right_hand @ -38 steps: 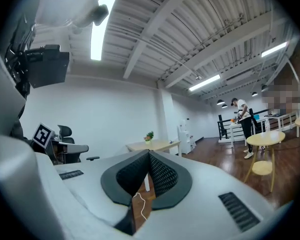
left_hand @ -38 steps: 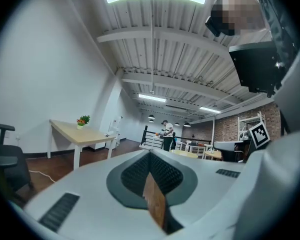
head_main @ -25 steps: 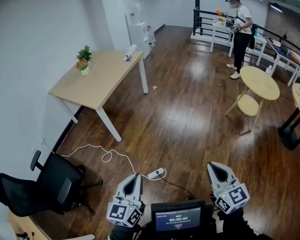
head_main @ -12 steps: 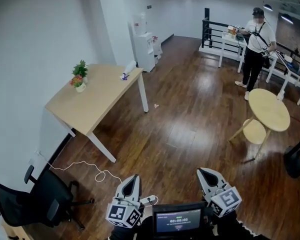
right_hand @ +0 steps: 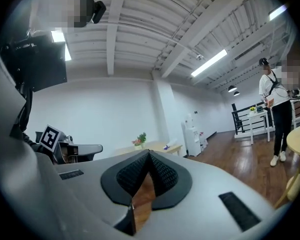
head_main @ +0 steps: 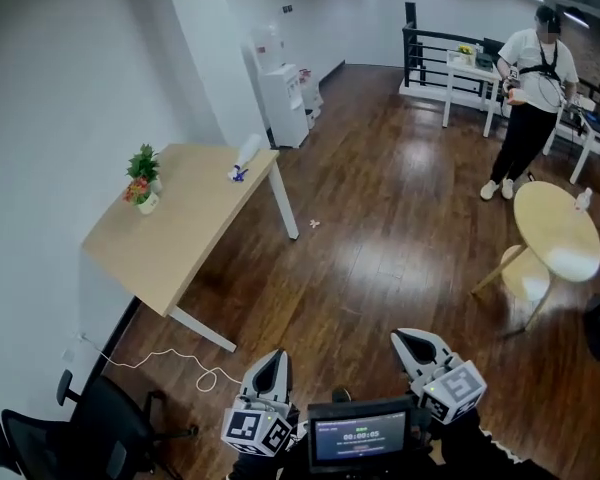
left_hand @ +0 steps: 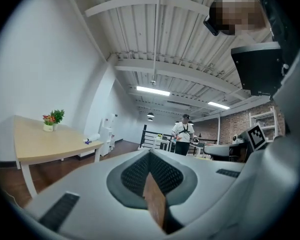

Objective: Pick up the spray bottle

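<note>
Two grippers low in the head view, both held level over a dark wood floor (head_main: 380, 238) that only that view shows. Long pale table (head_main: 180, 228) stands against the left wall, with a round table (head_main: 558, 230) far right. Person (head_main: 530, 88) stands near the railing, visible in all three views. Black office chair (head_main: 90, 438) at bottom left and white cable (head_main: 170, 363) on the floor appear in the head view only. White water dispenser (head_main: 283, 103) stands past the long table's far end.

Left gripper (head_main: 274, 356) has its jaws closed tip to tip with nothing between, confirmed in its own view. Right gripper (head_main: 410, 340) is the same, pads together and empty. Small screen (head_main: 360, 436) sits between them.

Gripper views add the beamed ceiling (left_hand: 160, 44) and strip lights (left_hand: 151, 91), unseen from the head. Potted plant (head_main: 142, 176) sits on the long table by the wall. Spray bottle (head_main: 248, 153) lies on its side at that table's far corner, well apart from both grippers, tiny in the left gripper view (left_hand: 92, 139) and the right gripper view (right_hand: 170, 143)
</note>
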`<state>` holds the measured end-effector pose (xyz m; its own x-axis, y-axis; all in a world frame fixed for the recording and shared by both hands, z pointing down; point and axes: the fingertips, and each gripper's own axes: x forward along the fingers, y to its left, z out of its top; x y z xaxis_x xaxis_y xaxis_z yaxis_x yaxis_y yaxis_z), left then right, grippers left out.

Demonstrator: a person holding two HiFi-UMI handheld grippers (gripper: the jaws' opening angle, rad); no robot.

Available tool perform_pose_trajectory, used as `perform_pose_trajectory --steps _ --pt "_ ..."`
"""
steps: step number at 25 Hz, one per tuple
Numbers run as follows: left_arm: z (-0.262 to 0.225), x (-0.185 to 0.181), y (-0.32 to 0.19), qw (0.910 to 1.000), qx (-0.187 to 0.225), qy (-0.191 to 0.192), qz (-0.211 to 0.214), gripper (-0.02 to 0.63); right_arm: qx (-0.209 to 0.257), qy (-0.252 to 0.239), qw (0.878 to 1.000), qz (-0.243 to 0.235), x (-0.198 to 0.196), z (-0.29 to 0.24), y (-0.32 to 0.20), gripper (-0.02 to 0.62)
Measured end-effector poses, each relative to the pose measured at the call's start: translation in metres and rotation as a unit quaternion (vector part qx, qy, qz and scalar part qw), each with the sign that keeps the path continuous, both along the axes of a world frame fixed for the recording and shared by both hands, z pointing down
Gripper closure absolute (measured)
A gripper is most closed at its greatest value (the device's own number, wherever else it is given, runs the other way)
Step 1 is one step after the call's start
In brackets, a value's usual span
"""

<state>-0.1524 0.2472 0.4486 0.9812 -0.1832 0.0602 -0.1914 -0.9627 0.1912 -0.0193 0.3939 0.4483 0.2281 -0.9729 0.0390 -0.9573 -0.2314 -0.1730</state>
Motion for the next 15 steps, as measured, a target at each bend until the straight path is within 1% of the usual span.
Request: perform_pose_trajectory --steps 3,6,8,10,12,15 --pt "0.005 0.049 -0.053 1.0 0.0 0.008 0.0 0.612 -0.001 0.003 1.0 0.014 0.054 -0.01 -0.057 0.619" --pt "-0.004 0.089 -0.117 0.9998 0.004 0.017 -0.006 0.612 0.004 0.022 1.0 -0.004 0.09 -0.01 -0.118 0.619" --pt "-0.008 0.113 -0.163 0.9996 0.005 0.019 -0.021 0.612 0.002 0.034 0.999 -0.016 0.114 -0.015 -0.161 0.619" --pt "-0.011 0.138 -0.202 0.9992 0.005 0.019 -0.035 0.612 0.002 0.032 0.999 -0.018 0.146 -0.022 -0.198 0.619" --pt "-0.025 0.168 -0.227 0.999 0.02 0.023 -0.034 0.612 0.009 0.03 0.999 -0.018 0.182 -0.034 -0.227 0.62" --pt "-0.051 0.22 -0.259 0.9976 0.061 0.032 -0.008 0.612 0.025 0.036 0.999 -0.03 0.237 -0.052 -0.268 0.62"
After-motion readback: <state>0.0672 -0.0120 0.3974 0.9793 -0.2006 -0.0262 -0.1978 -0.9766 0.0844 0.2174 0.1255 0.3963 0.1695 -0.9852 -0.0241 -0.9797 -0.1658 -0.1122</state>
